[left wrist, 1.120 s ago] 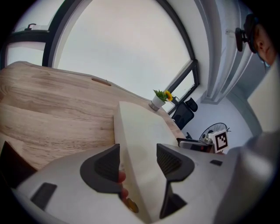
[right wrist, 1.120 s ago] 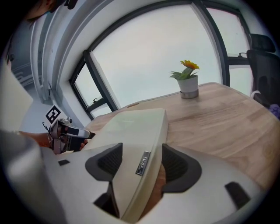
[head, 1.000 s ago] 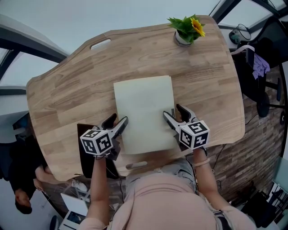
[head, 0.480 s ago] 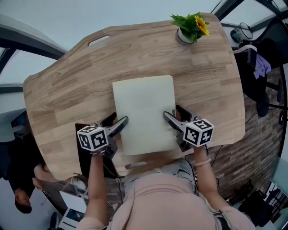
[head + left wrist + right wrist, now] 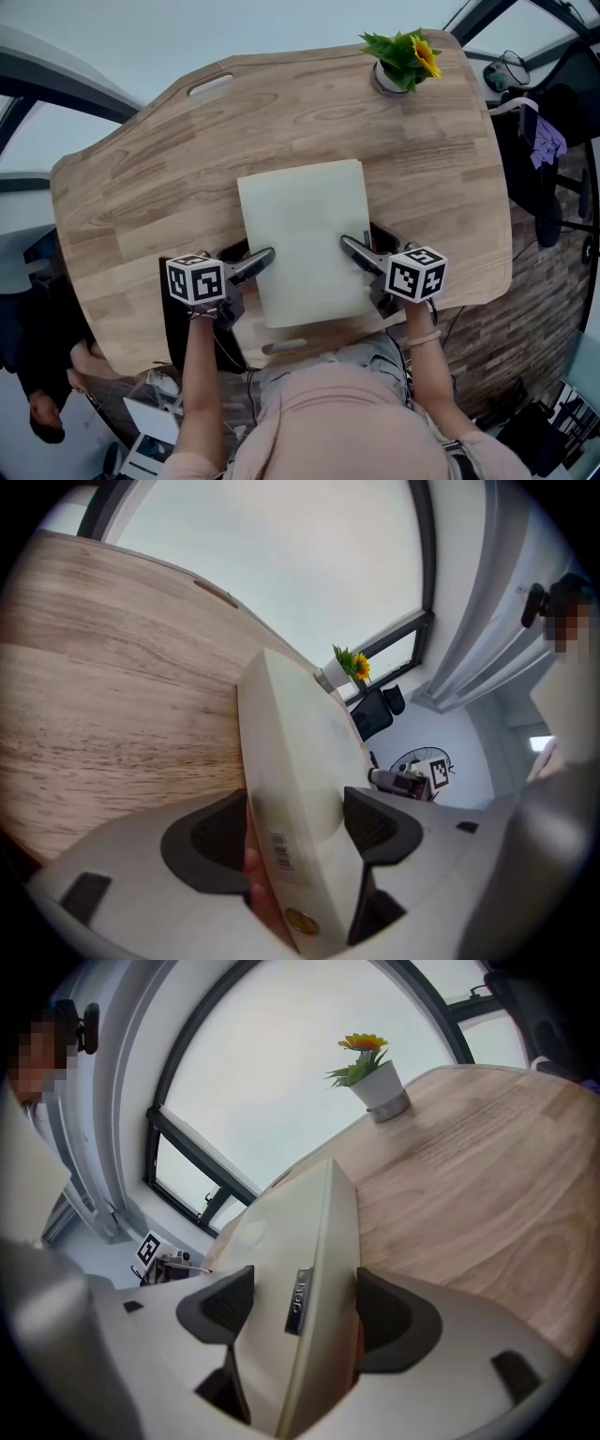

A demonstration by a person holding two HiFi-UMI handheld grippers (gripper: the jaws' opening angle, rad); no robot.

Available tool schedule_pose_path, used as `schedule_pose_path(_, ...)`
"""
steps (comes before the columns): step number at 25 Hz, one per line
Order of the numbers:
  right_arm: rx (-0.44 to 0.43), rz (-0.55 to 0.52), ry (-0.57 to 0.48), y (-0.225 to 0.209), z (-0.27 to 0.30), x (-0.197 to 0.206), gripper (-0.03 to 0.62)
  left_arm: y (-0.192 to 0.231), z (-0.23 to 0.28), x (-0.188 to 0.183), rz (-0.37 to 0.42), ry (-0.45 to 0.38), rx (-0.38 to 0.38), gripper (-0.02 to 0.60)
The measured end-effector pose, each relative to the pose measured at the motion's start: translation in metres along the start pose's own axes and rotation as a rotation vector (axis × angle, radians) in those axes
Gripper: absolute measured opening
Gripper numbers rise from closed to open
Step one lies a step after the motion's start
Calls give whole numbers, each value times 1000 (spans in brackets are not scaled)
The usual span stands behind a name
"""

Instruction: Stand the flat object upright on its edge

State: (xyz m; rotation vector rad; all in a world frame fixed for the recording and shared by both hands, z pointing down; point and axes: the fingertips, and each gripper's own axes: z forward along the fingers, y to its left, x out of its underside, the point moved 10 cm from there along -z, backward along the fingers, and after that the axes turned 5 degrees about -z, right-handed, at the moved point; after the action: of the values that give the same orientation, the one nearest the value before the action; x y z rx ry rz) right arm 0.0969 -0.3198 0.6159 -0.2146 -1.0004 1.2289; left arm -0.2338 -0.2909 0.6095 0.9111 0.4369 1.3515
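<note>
A flat cream slab (image 5: 305,239) with rounded edges lies face down on the wooden table (image 5: 141,187), close to my body. My left gripper (image 5: 251,255) straddles its left edge and my right gripper (image 5: 361,239) its right edge. In the left gripper view the slab (image 5: 300,761) runs between the two dark pads of the left gripper (image 5: 291,832), its barcoded underside showing. In the right gripper view the slab's rim (image 5: 309,1241) with a small logo sits between the right gripper (image 5: 305,1312) pads, whose jaws are opening. No firm squeeze shows on either side.
A white pot with a sunflower (image 5: 398,61) stands at the table's far right corner. A slot handle (image 5: 208,86) is cut near the far left edge. A dark object (image 5: 178,319) lies under my left hand at the near edge. Office chairs (image 5: 544,159) stand beyond the right edge.
Both grippers' jaws have spread wider around the slab's edges. The left gripper has swung from pointing up-right to pointing nearly straight right. The slab stays flat.
</note>
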Motion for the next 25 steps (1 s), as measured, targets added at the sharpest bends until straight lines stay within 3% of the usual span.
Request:
schedule_pose_path(9,-18,66,30,-4,6,1,348,5,6,1,-43,20,49,298)
schedule_pose_path(25,2,36,44,4,1,-3,342,-10,2,1,-17,9,-2,298)
